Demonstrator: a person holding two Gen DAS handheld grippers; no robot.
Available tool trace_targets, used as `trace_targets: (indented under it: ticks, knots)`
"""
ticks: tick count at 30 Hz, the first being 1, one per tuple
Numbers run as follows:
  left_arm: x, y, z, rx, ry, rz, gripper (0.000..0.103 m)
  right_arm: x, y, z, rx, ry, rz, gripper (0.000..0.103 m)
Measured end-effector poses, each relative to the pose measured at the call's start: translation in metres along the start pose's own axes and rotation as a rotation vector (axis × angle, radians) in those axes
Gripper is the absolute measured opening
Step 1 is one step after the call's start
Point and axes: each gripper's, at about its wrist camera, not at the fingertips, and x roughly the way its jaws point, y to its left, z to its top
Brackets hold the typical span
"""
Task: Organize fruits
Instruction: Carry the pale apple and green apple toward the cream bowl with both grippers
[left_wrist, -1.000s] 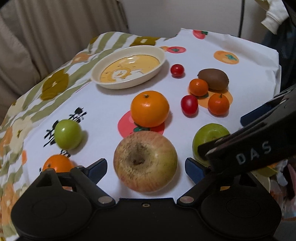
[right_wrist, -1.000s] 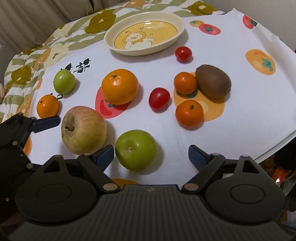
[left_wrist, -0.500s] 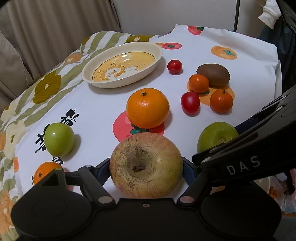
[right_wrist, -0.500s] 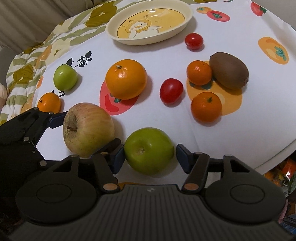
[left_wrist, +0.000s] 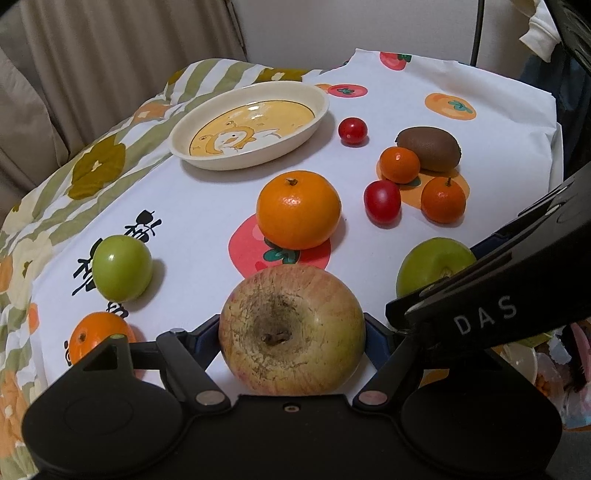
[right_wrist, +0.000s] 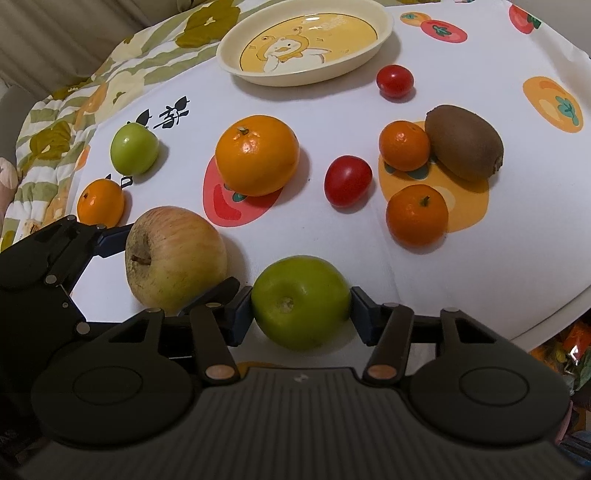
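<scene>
Fingers of both my grippers are closing on apples: my left gripper is clamping the big russet apple between its pads, and my right gripper has just been closing its jaws, which are now pressing both sides of the green apple. Both fruits are sitting at the near edge of the table, well short of the dish at the far side, which I am taking as the likely place to gather them.

To do this well I am judging that I should be keeping each squeeze across the widest belly of the fruit, lifting straight up before swinging away, and keeping my two grippers from bumping, since they are working just beside each other.

Going down in size: the dish is looking like smooth glazed ceramic, oval and shallow, with a cartoon print. The big russet apple is looking matte and rough-skinned, squat, with a brown dimple at the stem. The orange is looking pebbled and glossy. The green apple is looking waxy and slick, so it may be slipping. The kiwi is looking fuzzy and egg-shaped. The red tomato is looking shiny and taut
</scene>
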Motion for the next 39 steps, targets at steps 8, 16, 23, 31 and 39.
trace_targets:
  ticks: [8,16,23,31,39]
  knots:
    - [-0.008,0.005,-0.004,-0.045,-0.001,0.016,0.08,-0.012,0.004,0.002,-0.009,-0.026,-0.006,0.07]
    - [-0.037,0.015,0.004,-0.093,-0.042,0.05,0.08,-0.041,0.011,0.011,-0.023,-0.066,-0.008,0.07]
    - [-0.071,0.022,0.03,-0.134,-0.095,0.099,0.08,-0.075,0.005,0.036,-0.044,-0.118,0.017,0.07]
    - [-0.083,0.024,0.074,-0.229,-0.115,0.172,0.08,-0.094,-0.026,0.083,-0.11,-0.164,0.045,0.07]
    - [-0.065,0.026,0.132,-0.342,-0.115,0.228,0.08,-0.089,-0.058,0.159,-0.232,-0.177,0.096,0.07]
